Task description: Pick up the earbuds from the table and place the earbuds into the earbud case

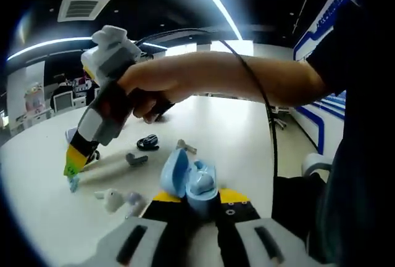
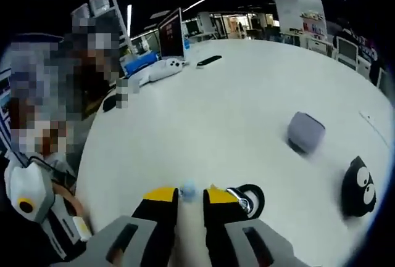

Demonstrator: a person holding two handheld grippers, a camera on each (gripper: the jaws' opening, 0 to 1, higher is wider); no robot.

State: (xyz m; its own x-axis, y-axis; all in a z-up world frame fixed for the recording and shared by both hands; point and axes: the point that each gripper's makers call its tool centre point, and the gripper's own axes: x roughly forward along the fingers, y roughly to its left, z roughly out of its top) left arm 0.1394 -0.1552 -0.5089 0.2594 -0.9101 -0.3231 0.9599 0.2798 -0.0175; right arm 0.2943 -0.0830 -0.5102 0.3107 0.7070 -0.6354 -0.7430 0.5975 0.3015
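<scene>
in left tool (image 1: 199,200): open blue case (image 1: 188,180); right tool (image 2: 191,194) pinches earbud (image 2: 187,190).

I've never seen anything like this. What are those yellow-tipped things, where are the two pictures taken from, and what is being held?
No robot here: a person holds a hand tool with two jaws in each hand, and a camera rides on each tool. In the left gripper view, the left gripper clamps an open light-blue earbud case; the right gripper, in the person's hand, pinches a small blue earbud at the white table. More earbuds lie nearby. The right gripper view looks along that tool's own jaws, the blue earbud between them, past a grey case.
</scene>
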